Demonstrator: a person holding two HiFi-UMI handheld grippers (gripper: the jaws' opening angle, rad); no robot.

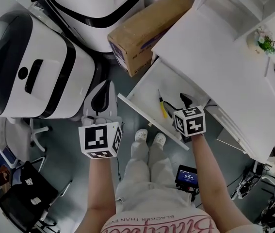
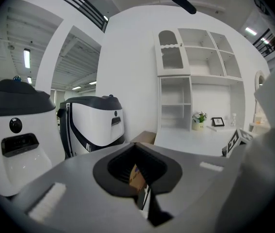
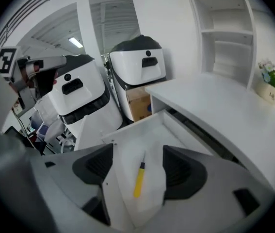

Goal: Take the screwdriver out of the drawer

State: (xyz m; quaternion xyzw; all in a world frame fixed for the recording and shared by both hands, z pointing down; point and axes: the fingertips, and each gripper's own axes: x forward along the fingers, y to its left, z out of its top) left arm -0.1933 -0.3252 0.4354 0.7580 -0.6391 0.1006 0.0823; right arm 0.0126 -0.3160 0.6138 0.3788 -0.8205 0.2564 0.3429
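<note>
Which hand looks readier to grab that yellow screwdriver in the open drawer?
Right. The right gripper hangs over the open drawer, fingers apart, with the screwdriver lying below between them. The left gripper is shut and points away, toward the white machines.

The desktop (image 1: 210, 57) covers the drawer's (image 1: 144, 93) inner end and one corner of the cardboard box (image 1: 142, 28).

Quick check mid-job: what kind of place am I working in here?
Probably a robotics lab or test hall staged as a home study: a white desk with an open drawer and shelf unit, beside large white machines and a cardboard box.
</note>
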